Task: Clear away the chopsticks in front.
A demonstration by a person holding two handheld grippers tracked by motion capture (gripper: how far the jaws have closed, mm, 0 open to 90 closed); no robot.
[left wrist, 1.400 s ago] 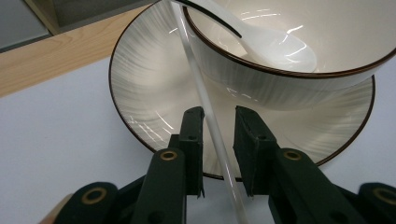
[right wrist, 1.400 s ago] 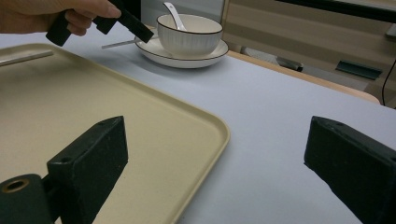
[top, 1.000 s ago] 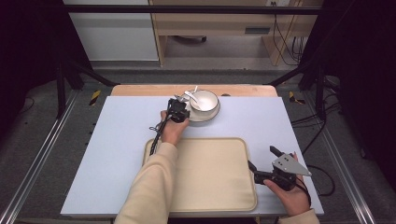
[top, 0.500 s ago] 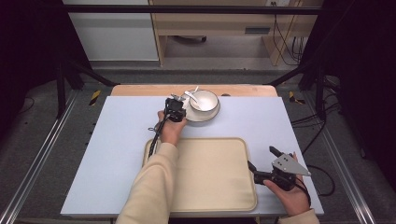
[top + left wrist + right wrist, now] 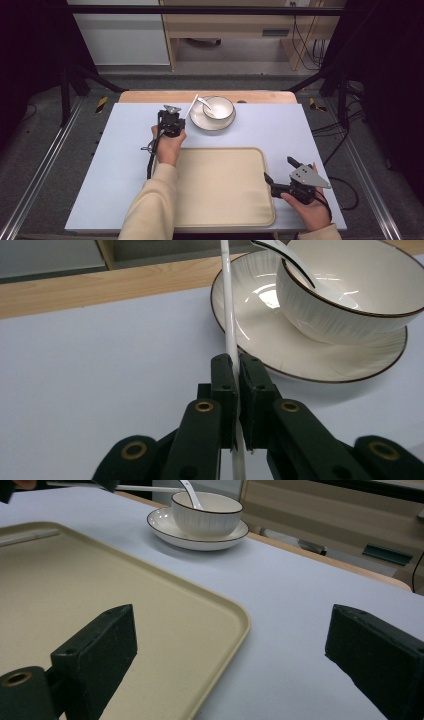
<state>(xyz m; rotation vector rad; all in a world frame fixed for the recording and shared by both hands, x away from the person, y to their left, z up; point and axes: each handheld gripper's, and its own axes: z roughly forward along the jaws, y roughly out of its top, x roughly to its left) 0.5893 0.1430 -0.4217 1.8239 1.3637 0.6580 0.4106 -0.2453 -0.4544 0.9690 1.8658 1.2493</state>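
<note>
On the pale blue tabletop (image 5: 120, 150), the left tool (image 5: 233, 371) pinches a thin white chopstick (image 5: 229, 305); swinging it could knock the white ribbed bowl (image 5: 350, 295). The right tool (image 5: 240, 645) gapes wide.

White chopstick (image 5: 229, 310) pinched just left of the plate (image 5: 260, 337)

The thin white chopstick is clamped between the left gripper (image 5: 236, 377)'s closed jaws, lifted off the tabletop and pointing toward its far edge, its far end beside the plate's left rim. The white, dark-rimmed plate sits near the middle of the far edge and carries a ribbed white bowl (image 5: 350, 295) with a spoon (image 5: 285, 257) leaning in it.
</note>
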